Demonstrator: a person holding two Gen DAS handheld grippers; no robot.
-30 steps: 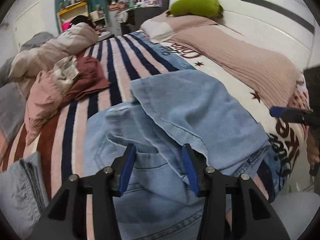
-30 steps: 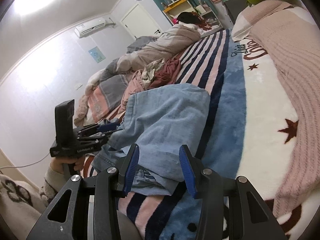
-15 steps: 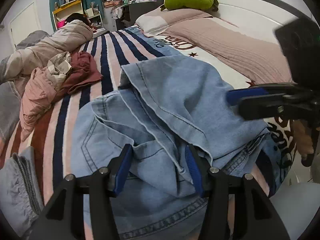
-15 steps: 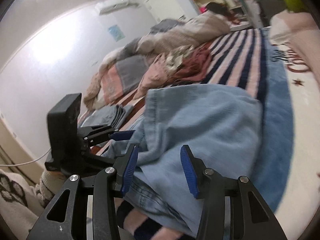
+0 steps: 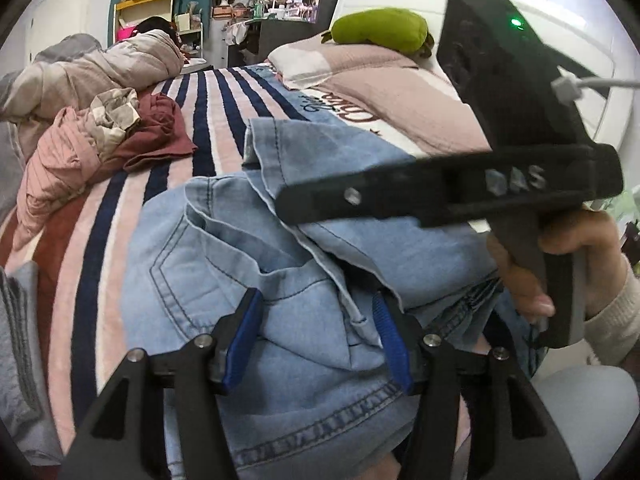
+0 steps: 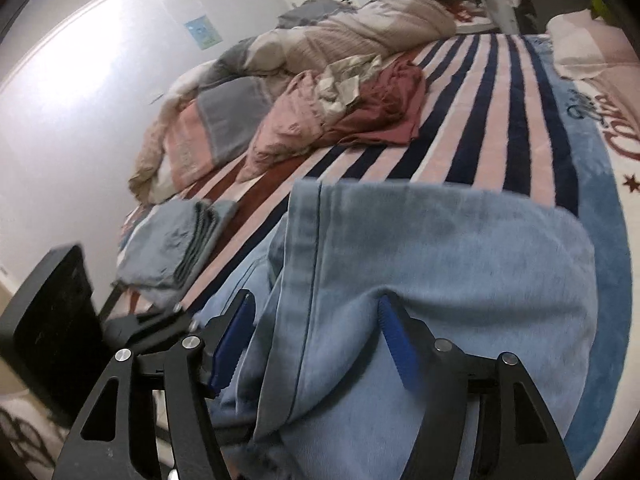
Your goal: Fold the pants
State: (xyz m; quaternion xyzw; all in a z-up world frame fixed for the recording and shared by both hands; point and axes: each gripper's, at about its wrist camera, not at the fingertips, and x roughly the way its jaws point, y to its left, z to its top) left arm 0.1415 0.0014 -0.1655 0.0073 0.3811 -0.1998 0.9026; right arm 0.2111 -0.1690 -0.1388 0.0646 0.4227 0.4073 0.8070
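Note:
Light blue jeans (image 5: 304, 280) lie folded over on the striped bedspread (image 5: 208, 120), waistband nearest me. My left gripper (image 5: 318, 336) hovers low over the seat and pocket; its jaws are opening, with a denim fold between the blue pads but not pinched. In the left wrist view my right gripper's black body (image 5: 440, 192) crosses above the folded leg, held by a hand (image 5: 520, 276). In the right wrist view the right gripper (image 6: 316, 338) straddles the folded leg of the jeans (image 6: 440, 260). Its jaws are opening, and a gap shows at the left pad.
A heap of pink and maroon clothes (image 5: 100, 140) lies on the bed's left half, a bunched quilt (image 5: 100, 68) behind it. A folded grey garment (image 6: 176, 248) sits at the near left edge. A pillow with a green plush (image 5: 380, 32) and a pink blanket (image 5: 400, 100) lie right.
The right gripper has swept left across the jeans until it fills the right of the left wrist view, and its jaws have widened. The left gripper has dipped slightly and opened a little.

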